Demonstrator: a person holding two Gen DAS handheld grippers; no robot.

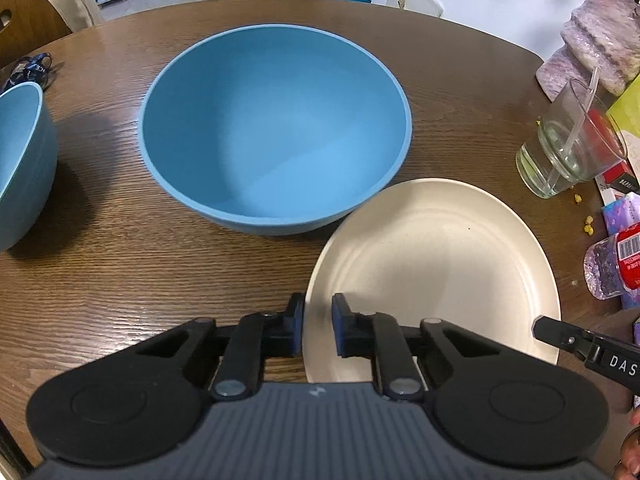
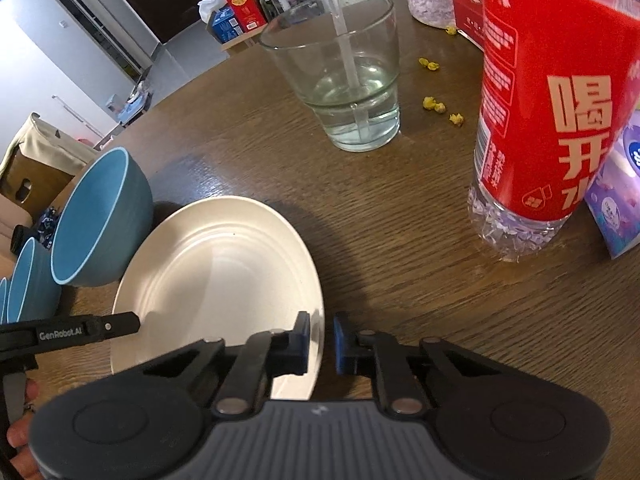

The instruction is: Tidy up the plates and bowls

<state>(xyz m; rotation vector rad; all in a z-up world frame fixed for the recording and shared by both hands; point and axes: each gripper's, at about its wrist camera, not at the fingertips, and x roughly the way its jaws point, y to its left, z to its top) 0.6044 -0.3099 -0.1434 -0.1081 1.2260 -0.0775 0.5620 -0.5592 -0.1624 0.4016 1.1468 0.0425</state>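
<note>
A cream plate (image 1: 432, 264) (image 2: 216, 272) lies flat on the brown wooden table (image 1: 120, 280), touching a large blue bowl (image 1: 276, 128) (image 2: 96, 220). My left gripper (image 1: 318, 324) is shut on the plate's left rim, one pad outside and one on the plate. My right gripper (image 2: 322, 340) is shut on the opposite, right rim in the same way. A second blue bowl (image 1: 20, 160) (image 2: 28, 280) stands further left, and the sliver of a third shows beyond it at the right wrist view's left edge. Each view also catches a black finger (image 1: 580, 344) (image 2: 80, 330) of the other gripper at the plate's edge.
A glass of water with a straw (image 1: 568, 152) (image 2: 344, 80) stands to the right of the plate. A red-labelled bottle (image 2: 540, 120), a purple tissue pack (image 2: 616, 200) and yellow crumbs (image 2: 436, 106) lie further right. A lanyard (image 1: 32, 70) lies far left.
</note>
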